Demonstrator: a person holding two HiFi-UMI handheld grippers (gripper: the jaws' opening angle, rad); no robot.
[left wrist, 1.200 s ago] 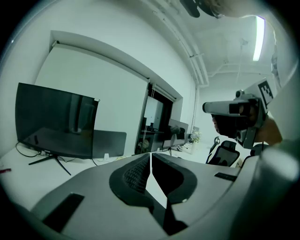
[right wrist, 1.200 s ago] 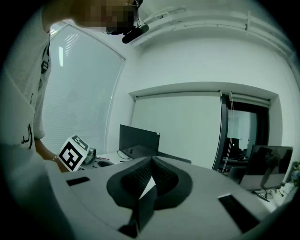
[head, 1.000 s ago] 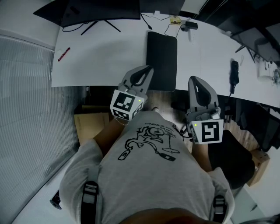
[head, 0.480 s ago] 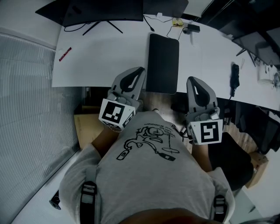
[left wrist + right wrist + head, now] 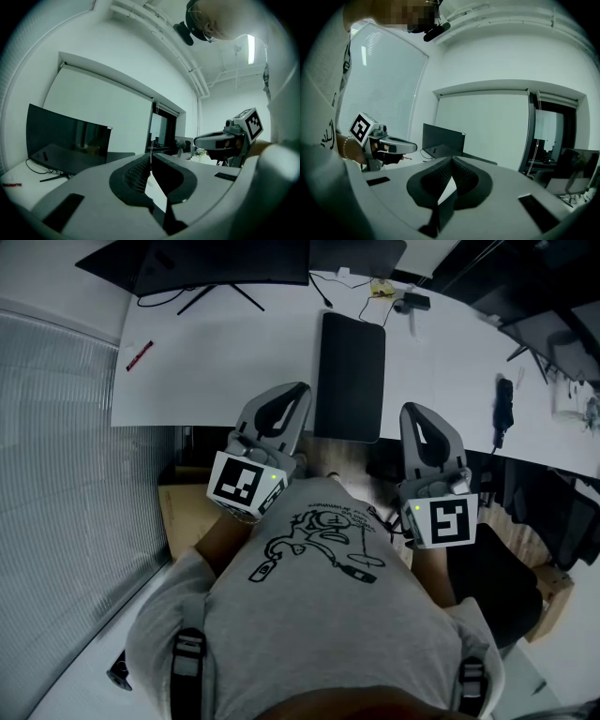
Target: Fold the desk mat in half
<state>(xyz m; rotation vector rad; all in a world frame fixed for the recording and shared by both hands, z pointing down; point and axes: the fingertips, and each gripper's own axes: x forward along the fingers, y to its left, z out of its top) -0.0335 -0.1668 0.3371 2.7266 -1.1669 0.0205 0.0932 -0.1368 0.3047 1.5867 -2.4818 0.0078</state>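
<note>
The desk mat point(image 5: 352, 376) is a narrow black rectangle lying flat on the white desk point(image 5: 234, 362), its near end at the desk's front edge. My left gripper point(image 5: 286, 397) hovers just left of that near end, jaws shut with nothing between them. The right gripper point(image 5: 418, 416) hangs off the front edge to the mat's right, also shut and empty. Both are held close to the person's chest. The left gripper view shows its closed pads point(image 5: 140, 171) with the right gripper point(image 5: 225, 139) beyond them. The right gripper view shows its closed pads point(image 5: 461, 176) and the left gripper point(image 5: 386, 147).
A dark monitor point(image 5: 220, 263) stands at the desk's back left, with a red pen point(image 5: 139, 355) near the left edge. Cables and small devices point(image 5: 398, 294) lie behind the mat. A black object point(image 5: 503, 397) rests at the right. A cardboard box point(image 5: 192, 507) sits under the desk.
My left gripper has drawn back from the mat's near end, down and to the left toward the body. The right gripper has barely moved.
</note>
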